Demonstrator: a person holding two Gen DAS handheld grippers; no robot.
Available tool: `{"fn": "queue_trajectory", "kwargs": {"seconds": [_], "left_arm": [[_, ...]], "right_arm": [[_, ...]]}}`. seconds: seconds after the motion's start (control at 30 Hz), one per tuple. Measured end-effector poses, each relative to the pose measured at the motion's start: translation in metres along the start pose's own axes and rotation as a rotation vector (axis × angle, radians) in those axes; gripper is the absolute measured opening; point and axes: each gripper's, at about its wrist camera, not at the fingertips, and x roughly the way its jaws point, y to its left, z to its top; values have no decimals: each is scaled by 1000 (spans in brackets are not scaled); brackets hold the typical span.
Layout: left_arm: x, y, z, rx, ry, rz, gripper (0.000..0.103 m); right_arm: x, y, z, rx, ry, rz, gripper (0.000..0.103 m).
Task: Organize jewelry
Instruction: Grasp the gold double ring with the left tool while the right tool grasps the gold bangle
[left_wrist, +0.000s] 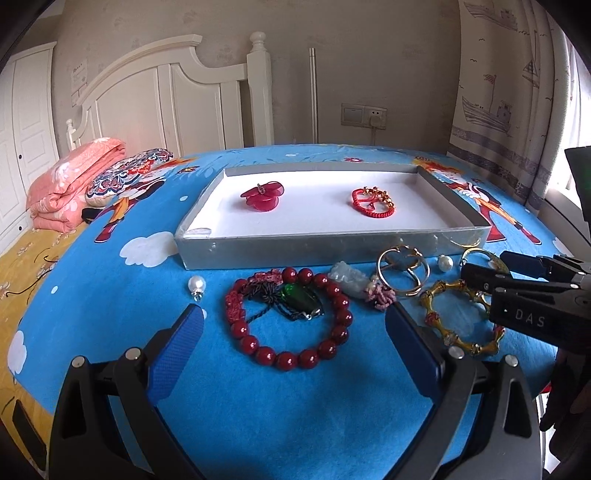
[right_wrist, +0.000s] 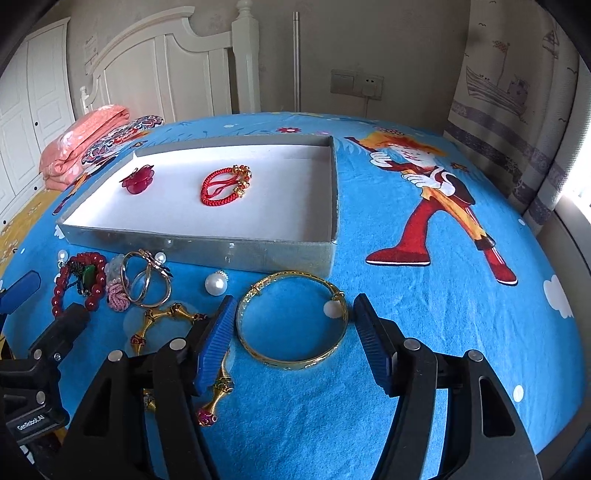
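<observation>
The right gripper stands open around a gold bangle lying on the bed just before the tray; the thin hoop may slip or skid off the pads on closing. The left gripper, also open, flanks a red bead bracelet tangled with cord, which could drag neighbours. Readable: "DAS" and "GenRobot.AI" on the gripper bodies.

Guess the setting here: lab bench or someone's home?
Most likely a home bedroom, probably a child's. The jewelry and tray sit on a cartoon-print bedsheet, with a white headboard behind, a folded pink quilt beside it, and a ship-pattern curtain at the window.
</observation>
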Motion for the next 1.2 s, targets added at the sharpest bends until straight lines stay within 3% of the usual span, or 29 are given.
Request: {"fn": "queue_trajectory", "kwargs": {"seconds": [0.27,0.47,0.6,0.77,0.87,1.2], "left_arm": [[3,-25,5,51,-4,-36,96],[16,-41,24,33,-9,-66,94],[23,-52,34,39,11,-94,85],[35,-59,34,59,57,-97,44],[36,-58,32,57,64,-119,37],[21,-49,20,27,36,-135,38]], "right_arm": [[-12,-21,-12,43,-28,14,57],[-23,-29,-16,64,-52,16,57],[-28,-29,-17,65,-68,28,57],[-29,-28,-19,70,-75,47,57],[-28,-27,-21,72,-73,51,57],[-29,-17,-25,59,-73,62,57]]}}
